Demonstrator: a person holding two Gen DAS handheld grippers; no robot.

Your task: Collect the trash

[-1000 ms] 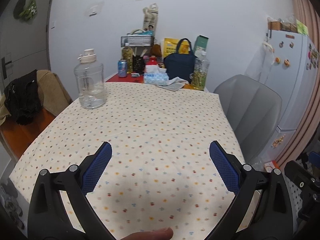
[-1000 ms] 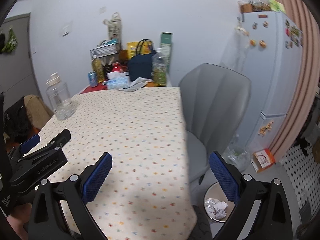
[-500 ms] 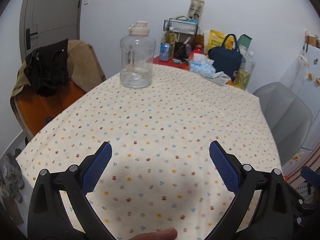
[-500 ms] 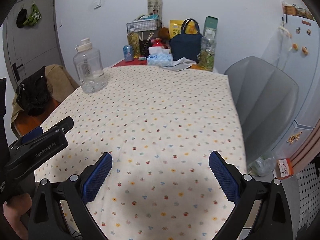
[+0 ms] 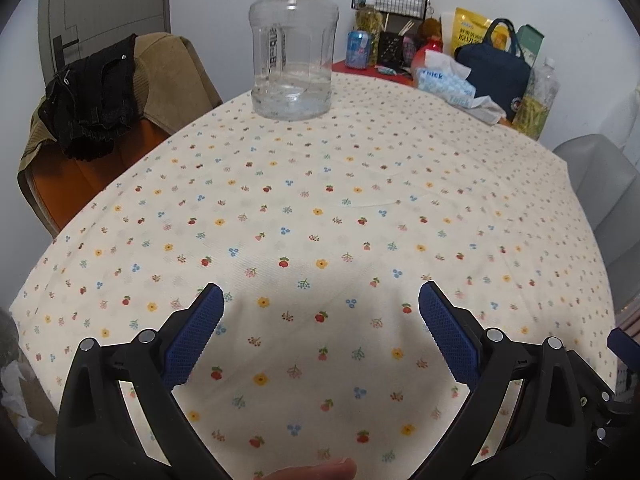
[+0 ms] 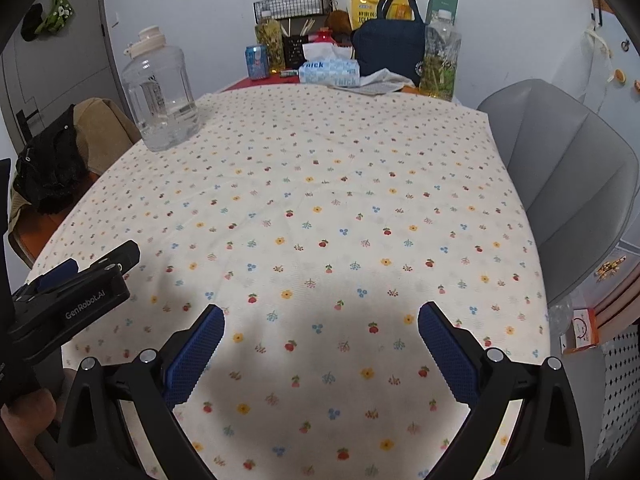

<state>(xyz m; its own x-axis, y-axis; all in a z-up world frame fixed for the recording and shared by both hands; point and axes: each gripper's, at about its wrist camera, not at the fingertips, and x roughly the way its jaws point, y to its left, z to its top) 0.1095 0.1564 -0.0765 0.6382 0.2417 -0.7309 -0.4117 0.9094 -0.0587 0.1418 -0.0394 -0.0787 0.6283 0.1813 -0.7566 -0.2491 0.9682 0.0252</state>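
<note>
Over the cloth [image 6: 320, 208], L gripper [image 5: 320, 312] & R gripper [image 6: 320, 320] both gape, empty. Looks like search step, no trash on cloth. Next: probably reach the crumpled paper [image 6: 380, 82] by the tissues.

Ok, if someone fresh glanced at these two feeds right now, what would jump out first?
Probably the flower-print tablecloth filling both views, with both grippers, left and right, open and empty above its near edge. Next, the big clear water jug at the far left, then the clutter along the wall: tissue pack, navy bag.
</note>
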